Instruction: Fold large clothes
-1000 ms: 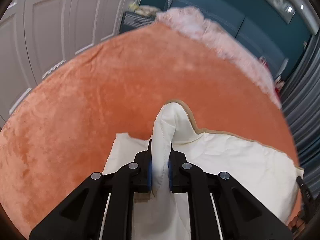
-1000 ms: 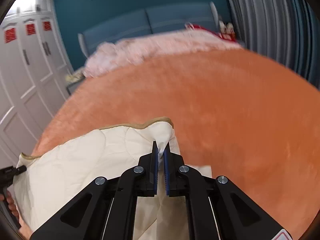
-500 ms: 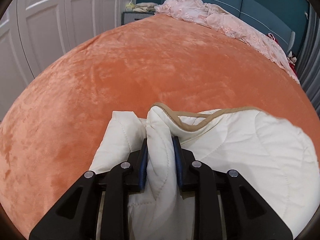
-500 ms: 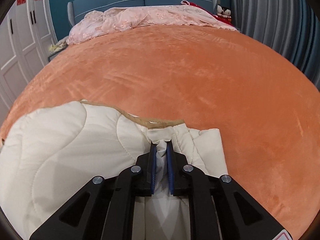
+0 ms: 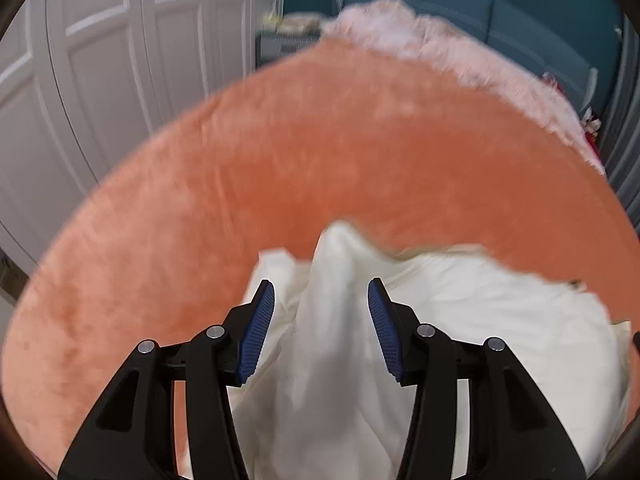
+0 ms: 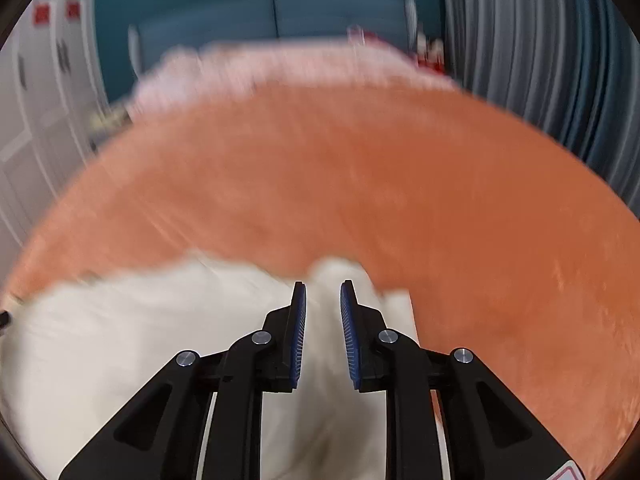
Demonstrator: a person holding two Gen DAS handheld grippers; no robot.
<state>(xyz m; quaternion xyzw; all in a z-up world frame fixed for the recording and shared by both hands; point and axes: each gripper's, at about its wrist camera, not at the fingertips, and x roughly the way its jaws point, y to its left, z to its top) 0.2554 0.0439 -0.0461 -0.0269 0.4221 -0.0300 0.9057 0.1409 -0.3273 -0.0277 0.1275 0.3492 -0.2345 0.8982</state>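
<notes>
Quilt: cream quilted quilt (image 5: 460,320), soft and puffy with a tan-bound edge, lies folded on the near part of the bed.
Bed cover: orange plush bed cover (image 5: 320,152), velvety nap, smooth and broad.
Far end: crumpled pink lacy blanket (image 5: 440,52) against a teal padded headboard (image 6: 320,12).
Left gripper (image 5: 321,294): jaws opening, about half apart; a raised ridge of quilt stands between the ribbed blue pads (image 5: 256,332), not pressed.
Right gripper (image 6: 323,300): jaws opening, a narrow gap; quilt fold between, pads clear of it.
</notes>
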